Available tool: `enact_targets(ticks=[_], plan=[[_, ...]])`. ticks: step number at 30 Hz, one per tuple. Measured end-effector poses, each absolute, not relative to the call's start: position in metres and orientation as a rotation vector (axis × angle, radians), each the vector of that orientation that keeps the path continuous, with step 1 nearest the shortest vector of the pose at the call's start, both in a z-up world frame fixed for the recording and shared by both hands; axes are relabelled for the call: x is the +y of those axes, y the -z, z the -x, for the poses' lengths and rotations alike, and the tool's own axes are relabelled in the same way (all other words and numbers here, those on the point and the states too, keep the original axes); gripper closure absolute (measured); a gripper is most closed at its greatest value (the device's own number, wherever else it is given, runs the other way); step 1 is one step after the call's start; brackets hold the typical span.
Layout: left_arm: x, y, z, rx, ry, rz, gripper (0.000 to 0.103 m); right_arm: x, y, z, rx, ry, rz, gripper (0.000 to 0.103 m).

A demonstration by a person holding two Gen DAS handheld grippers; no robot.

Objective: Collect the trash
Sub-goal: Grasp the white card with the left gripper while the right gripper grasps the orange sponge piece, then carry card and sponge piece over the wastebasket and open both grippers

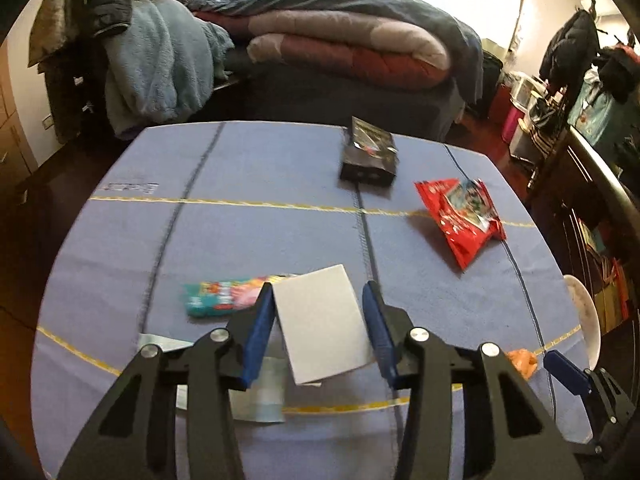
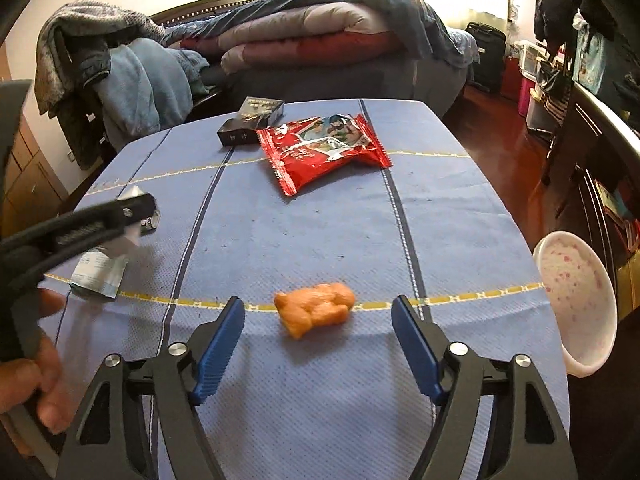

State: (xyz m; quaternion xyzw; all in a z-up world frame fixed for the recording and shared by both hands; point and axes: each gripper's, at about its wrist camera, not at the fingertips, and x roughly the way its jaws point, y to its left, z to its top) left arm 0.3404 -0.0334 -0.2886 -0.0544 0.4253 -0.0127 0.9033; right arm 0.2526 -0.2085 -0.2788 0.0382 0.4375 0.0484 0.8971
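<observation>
**A:** The orange scrap [image 2: 314,309] lies crumpled on the blue tabletop [image 2: 320,224], just ahead of your right gripper [image 2: 318,314] and centred between its blue tips. Its long axis runs left to right across the jaws' gap, tilted a little, so the jaws would close along its length.

**B:** And the jaws themselves?

**A:** Your right jaws stand wide, with clear cloth on either side of the scrap; nothing touches it yet. Your right hand is plainly the nearer one; from the left wrist view the scrap [image 1: 522,362] sits far off to the right.

**B:** What is your left hand doing?

**A:** Your left gripper [image 1: 318,304] holds a white card [image 1: 324,326] between its jaws, narrowed onto its edges, lifted off the tabletop as far as I can judge. Under it lie a silvery wrapper [image 1: 256,404] and, just to the left, a teal and pink packet [image 1: 222,298].

**B:** Anything further out?

**A:** A red snack bag [image 2: 324,148] and a black box [image 2: 252,122] sit at the far end. A white bowl [image 2: 576,300] hangs off the right edge, near the scrap, likely where the trash goes.
</observation>
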Motion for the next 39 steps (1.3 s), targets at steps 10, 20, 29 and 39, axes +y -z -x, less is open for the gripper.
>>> enact_targets(ticks=[10,20,29,39], plan=[[-0.004,0.284,-0.336,0.878,-0.020,0.136,0.057,-0.196,0.286,-0.258,0.929,-0.106,-0.029,0.062],[-0.008,0.263,-0.324,0.843,-0.007,0.129,0.057,-0.209,0.276,-0.247,0.916,-0.100,-0.067,0.062],[-0.033,0.240,-0.308,0.804,0.047,0.099,0.057,-0.234,0.262,-0.232,0.892,-0.071,-0.099,0.062],[-0.067,0.213,-0.289,0.756,0.112,0.056,0.057,-0.264,0.247,-0.212,0.850,-0.031,-0.138,0.062]])
